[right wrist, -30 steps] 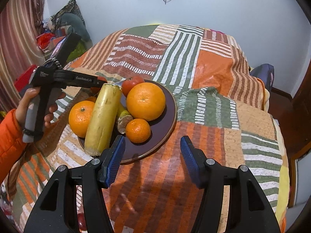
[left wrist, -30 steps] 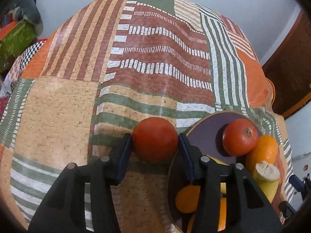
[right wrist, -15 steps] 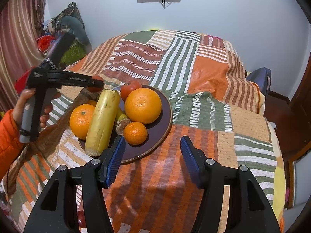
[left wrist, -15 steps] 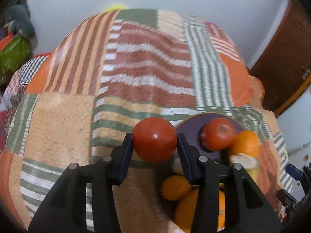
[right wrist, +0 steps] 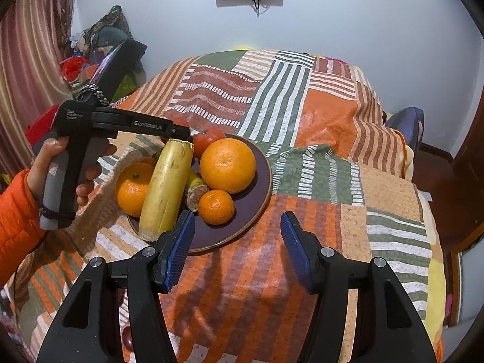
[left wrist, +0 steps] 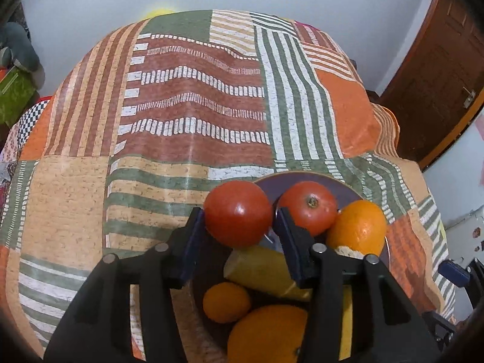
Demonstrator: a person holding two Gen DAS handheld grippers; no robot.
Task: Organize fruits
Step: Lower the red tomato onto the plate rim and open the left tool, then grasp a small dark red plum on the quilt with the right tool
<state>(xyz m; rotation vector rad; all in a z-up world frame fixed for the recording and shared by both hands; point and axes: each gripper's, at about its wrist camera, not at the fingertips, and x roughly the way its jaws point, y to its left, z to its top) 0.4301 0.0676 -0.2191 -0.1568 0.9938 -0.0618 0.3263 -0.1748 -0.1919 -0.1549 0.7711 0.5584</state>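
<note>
Plate [right wrist: 260,193]: dark brown, round, set on a patchwork cloth [right wrist: 332,121] of striped orange, green and rust panels that covers the whole surface.

Contents of plate, as seen from the right wrist camera: one large orange [right wrist: 227,165] toward the far side; one small orange [right wrist: 216,206] just in front of it; one medium orange [right wrist: 133,189] at the left edge; one long yellow banana [right wrist: 165,190] lying lengthwise between the medium orange and the large one, its cut end pointing away; a second, shorter banana piece [right wrist: 195,189] tucked beside it; one red tomato [right wrist: 208,140] at the far rim, touching the large orange.

Held tomato [left wrist: 238,214]: red, smooth, round, sitting between the pads of the left gripper [left wrist: 239,233] at the plate's near-left rim, over the banana end. The jaws have just been opening; a thin gap shows on the right pad's side, and I cannot tell whether the pads still press the fruit.

Left gripper handle: black, held in a hand [right wrist: 69,163] with an orange sleeve [right wrist: 15,220].

Right gripper [right wrist: 237,242]: blue-padded jaws standing apart with nothing between them, poised over the cloth just in front of the plate.
</note>
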